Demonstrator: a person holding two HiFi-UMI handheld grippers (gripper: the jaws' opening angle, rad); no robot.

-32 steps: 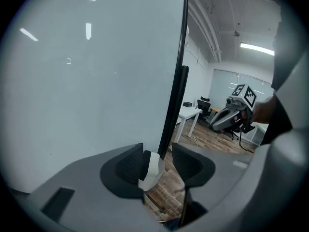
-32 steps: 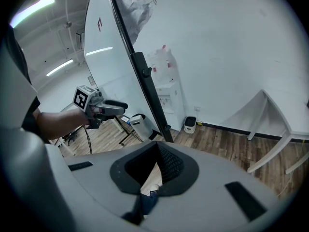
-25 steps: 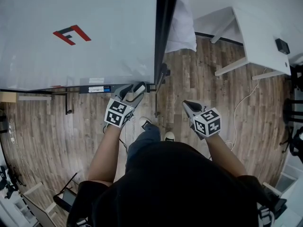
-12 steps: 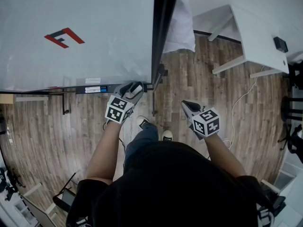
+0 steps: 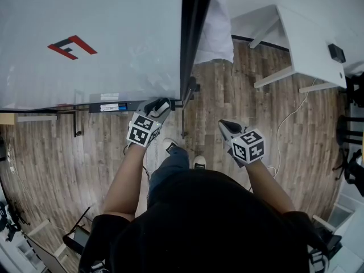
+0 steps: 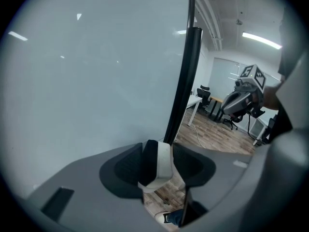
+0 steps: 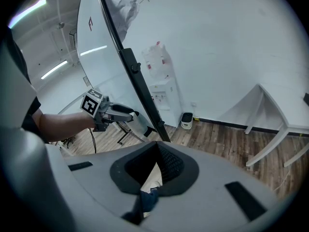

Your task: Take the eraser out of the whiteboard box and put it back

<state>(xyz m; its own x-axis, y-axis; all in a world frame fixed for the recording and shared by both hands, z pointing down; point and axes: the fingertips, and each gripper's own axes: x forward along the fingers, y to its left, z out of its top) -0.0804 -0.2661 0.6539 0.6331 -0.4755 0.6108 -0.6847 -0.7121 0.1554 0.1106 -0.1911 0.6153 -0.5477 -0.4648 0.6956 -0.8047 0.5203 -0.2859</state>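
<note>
Left hand-held gripper point(image 5: 161, 105), jaws just closing, clamps the eraser point(image 6: 163, 163) under the whiteboard's point(image 5: 114, 16) "F" mark point(image 5: 71, 46); right hand-held gripper point(image 5: 225, 124) closed.

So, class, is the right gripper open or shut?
Shut: on the right gripper the pads meet at their tips, nothing between them.

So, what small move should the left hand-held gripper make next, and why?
Probably a short lift, away from the lower edge of the whiteboard. The left hand-held gripper has just been closing its jaws, and the eraser fills the gap between its pads, so it looks gripped and ready to come out.
</note>
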